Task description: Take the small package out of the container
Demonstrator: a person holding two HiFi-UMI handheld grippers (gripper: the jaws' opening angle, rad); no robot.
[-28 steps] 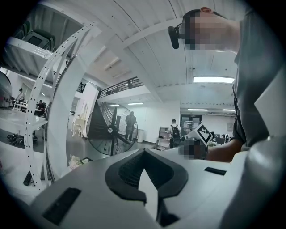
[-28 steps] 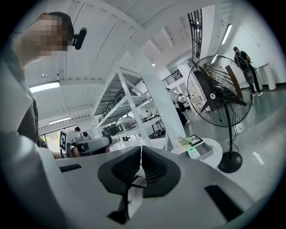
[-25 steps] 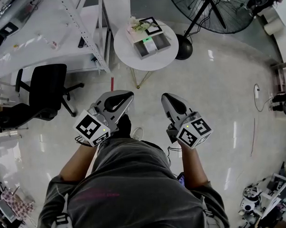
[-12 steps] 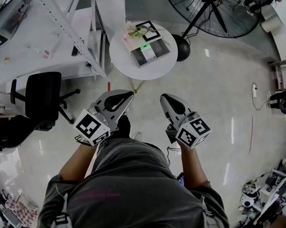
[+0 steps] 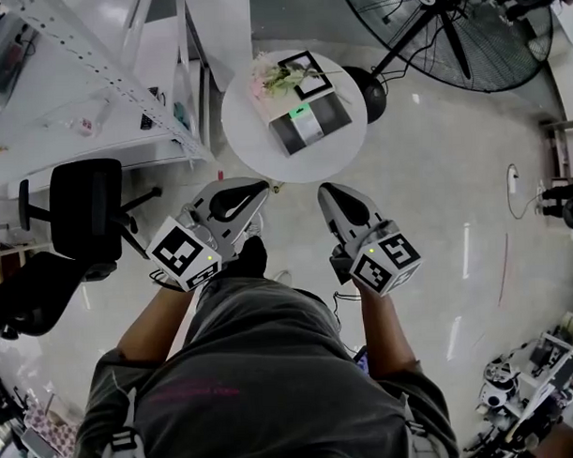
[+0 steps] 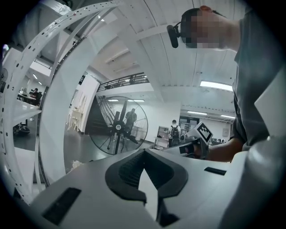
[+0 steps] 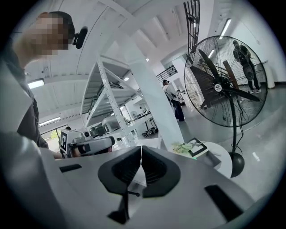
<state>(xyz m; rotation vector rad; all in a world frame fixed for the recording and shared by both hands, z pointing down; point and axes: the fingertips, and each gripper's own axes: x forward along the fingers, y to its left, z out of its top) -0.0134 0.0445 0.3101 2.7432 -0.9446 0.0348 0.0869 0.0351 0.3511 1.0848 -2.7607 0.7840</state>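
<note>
The person wears a dark grey short-sleeved T-shirt [image 5: 258,365] with faint pink lettering, and a dark shoe [image 5: 249,257]. The left gripper [image 5: 257,190] and right gripper [image 5: 327,192] are pale grey shells with black fingers [image 6: 127,172] and black-and-white marker cubes [image 5: 182,256].

The round white table [image 5: 252,131], bearing the grey container [image 5: 287,135], now lies closer to the left gripper [image 5: 252,192] and right gripper [image 5: 334,195]. The black office chair [image 5: 84,207] has shifted left.

Round table [image 5: 255,142] ahead; container [image 5: 309,127] on it, flowers [image 5: 279,78] behind container. Fan [image 5: 467,29] right of table. Shelving [image 5: 85,108] left; chair [image 5: 84,207] before shelving.
</note>
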